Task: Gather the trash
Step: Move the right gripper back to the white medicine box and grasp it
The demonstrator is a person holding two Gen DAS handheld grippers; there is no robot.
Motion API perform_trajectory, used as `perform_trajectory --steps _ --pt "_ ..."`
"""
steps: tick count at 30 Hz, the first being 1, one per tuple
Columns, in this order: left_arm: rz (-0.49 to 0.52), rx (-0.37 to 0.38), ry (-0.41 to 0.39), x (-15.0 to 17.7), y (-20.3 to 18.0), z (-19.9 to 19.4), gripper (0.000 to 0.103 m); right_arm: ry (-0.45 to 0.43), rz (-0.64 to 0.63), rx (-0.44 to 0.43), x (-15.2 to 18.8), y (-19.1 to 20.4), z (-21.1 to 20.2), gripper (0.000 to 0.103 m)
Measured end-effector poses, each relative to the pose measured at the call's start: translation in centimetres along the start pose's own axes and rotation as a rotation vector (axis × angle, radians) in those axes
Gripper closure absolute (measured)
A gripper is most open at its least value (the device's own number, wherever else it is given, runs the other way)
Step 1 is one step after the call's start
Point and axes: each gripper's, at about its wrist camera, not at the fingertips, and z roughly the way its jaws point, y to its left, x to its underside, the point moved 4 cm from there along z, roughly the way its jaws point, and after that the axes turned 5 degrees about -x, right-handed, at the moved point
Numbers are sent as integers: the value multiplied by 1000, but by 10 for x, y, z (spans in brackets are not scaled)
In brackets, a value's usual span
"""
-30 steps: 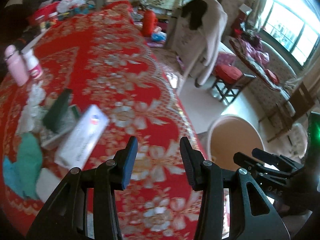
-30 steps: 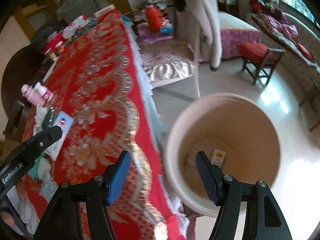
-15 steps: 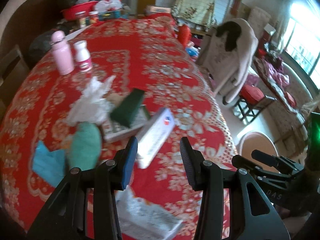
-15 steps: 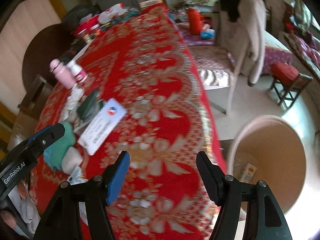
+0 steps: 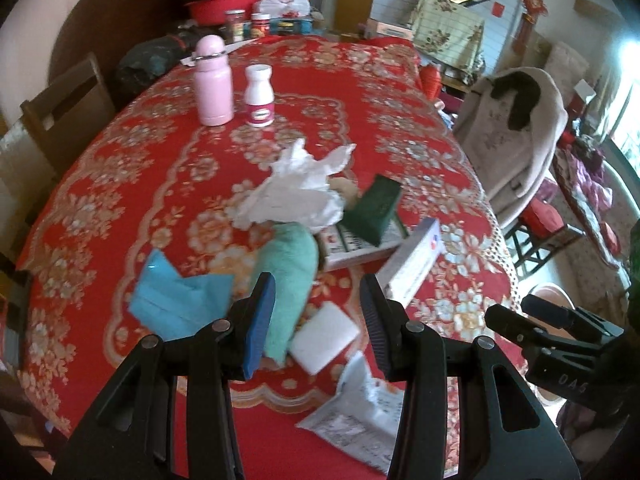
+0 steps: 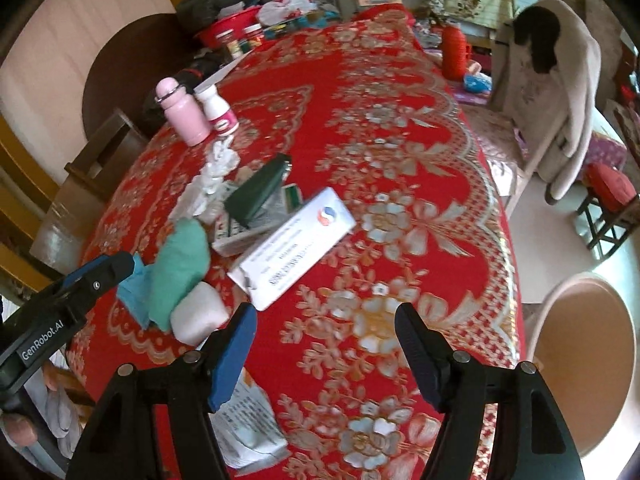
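Note:
Trash lies heaped on the red flowered tablecloth (image 5: pixel 120 184): crumpled white tissue (image 5: pixel 296 196), a dark green box (image 5: pixel 374 210), a long white carton (image 5: pixel 416 264), a teal cloth roll (image 5: pixel 290 276), blue paper (image 5: pixel 176 296), a white pad (image 5: pixel 324 336) and a printed wrapper (image 5: pixel 356 412). My left gripper (image 5: pixel 316 320) hovers open and empty above the teal roll and pad. My right gripper (image 6: pixel 326 344) hangs over bare cloth just right of the carton (image 6: pixel 296 248); its jaws are opening with nothing between them. The beige bin (image 6: pixel 588 360) stands on the floor beside the table's right edge.
A pink bottle (image 5: pixel 214 80) and a white pill bottle (image 5: pixel 259 96) stand behind the heap. A red basin (image 5: pixel 224 4) and jars crowd the far end. A coat-draped chair (image 5: pixel 516 132) and a red stool (image 6: pixel 608 188) stand to the right, a wooden chair (image 5: pixel 64 120) to the left.
Both grippers have swung from over the bin and the table's right edge back to the trash heap. The bin has slid to the right of both views. The right jaws stand wider.

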Motion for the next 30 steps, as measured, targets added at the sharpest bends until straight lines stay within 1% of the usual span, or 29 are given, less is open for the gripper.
perform_trajectory --steps 9,18,23,26,30 --pt "-21 -29 -2 0 21 -1 61 32 -20 -19 -4 18 19 32" --pt "-33 -40 28 3 39 10 61 83 4 -7 -4 18 47 32" --pt "-39 -43 62 7 51 21 61 100 40 0 -9 13 60 32" --pt "-37 -37 92 9 56 31 61 105 68 -10 -11 12 66 32" --pt "-27 1 138 10 54 46 61 104 91 -13 -14 13 73 32"
